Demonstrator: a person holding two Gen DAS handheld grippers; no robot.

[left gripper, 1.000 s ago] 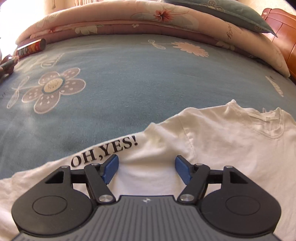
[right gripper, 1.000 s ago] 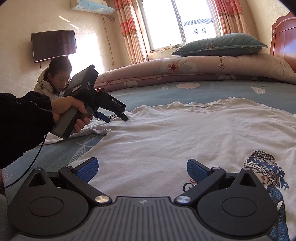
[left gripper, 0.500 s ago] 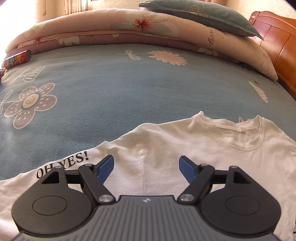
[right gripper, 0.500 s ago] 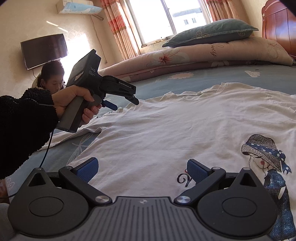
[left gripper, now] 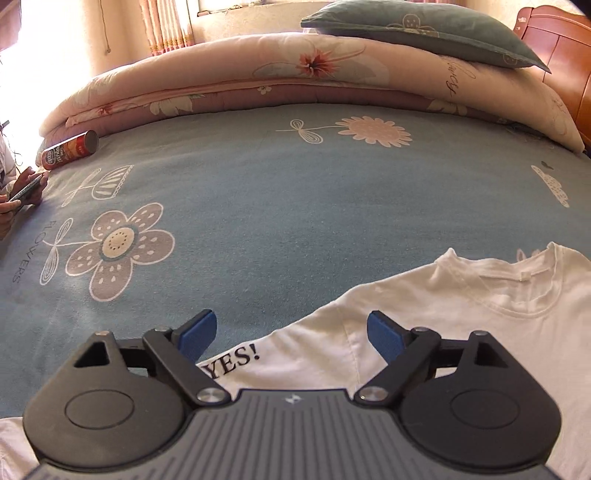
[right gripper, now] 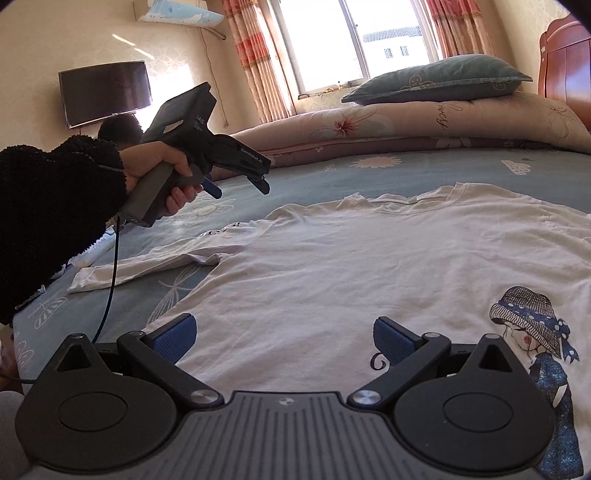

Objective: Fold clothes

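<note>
A white T-shirt [right gripper: 351, 266] lies spread on the blue bed sheet, front up, with a girl-in-hat print [right gripper: 532, 332] at lower right. Its left sleeve [left gripper: 295, 354], printed "YES!", stretches out sideways. My left gripper [left gripper: 291, 332] hovers above that sleeve near the shoulder, jaws opening wide with nothing between them; from the right wrist view that left gripper [right gripper: 240, 182] is held up in a hand with a black fuzzy sleeve. My right gripper [right gripper: 284, 338] stands open low over the shirt's lower body, empty.
A folded floral quilt [left gripper: 295, 74] and a grey-green pillow [left gripper: 424, 33] lie along the bed's far side. A red can [left gripper: 70, 149] rests on the sheet at far left. Another person's hands holding a phone [left gripper: 22, 192] are at the left edge. Wooden headboard [right gripper: 565, 66] at right.
My left gripper has risen off the sleeve and its jaws have spread wider; the sleeve now lies flat below it. The right gripper has stayed in place.
</note>
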